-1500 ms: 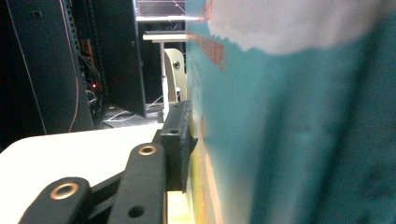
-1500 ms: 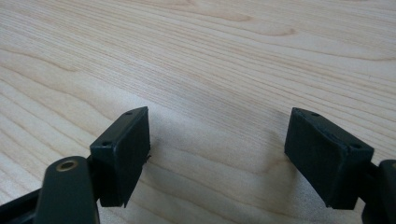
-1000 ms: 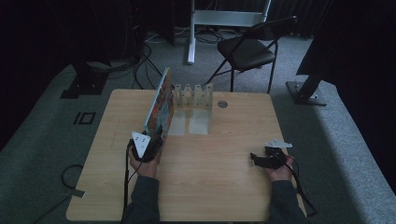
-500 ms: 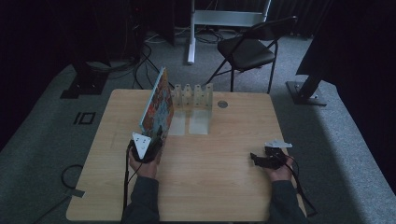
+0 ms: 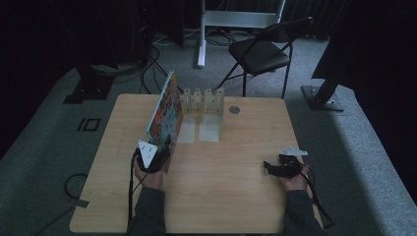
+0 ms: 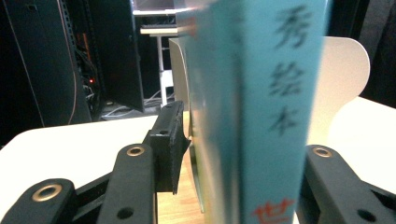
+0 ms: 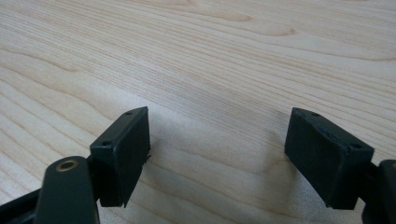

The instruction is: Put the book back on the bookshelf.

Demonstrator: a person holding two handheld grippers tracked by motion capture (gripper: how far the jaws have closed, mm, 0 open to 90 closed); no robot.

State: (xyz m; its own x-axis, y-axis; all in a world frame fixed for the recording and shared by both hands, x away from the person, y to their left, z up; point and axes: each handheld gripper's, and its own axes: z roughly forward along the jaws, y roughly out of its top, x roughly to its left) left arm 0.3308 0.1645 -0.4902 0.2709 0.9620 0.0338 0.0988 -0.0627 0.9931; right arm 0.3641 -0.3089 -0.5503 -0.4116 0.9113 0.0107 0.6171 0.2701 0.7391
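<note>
Left gripper: jaws set either side of the lower spine of an upright picture book, and they have just been opening, with a gap visible between the near pad and the cover. Book stands on edge on the wooden table, just beside the white rack. Right gripper: jaws spread wide, nothing between them, resting low over bare tabletop well apart from the book.

Book stands upright between the jaws — teal spine facing us, left pad just off its cover as the jaws ease open; white rack behind.
</note>
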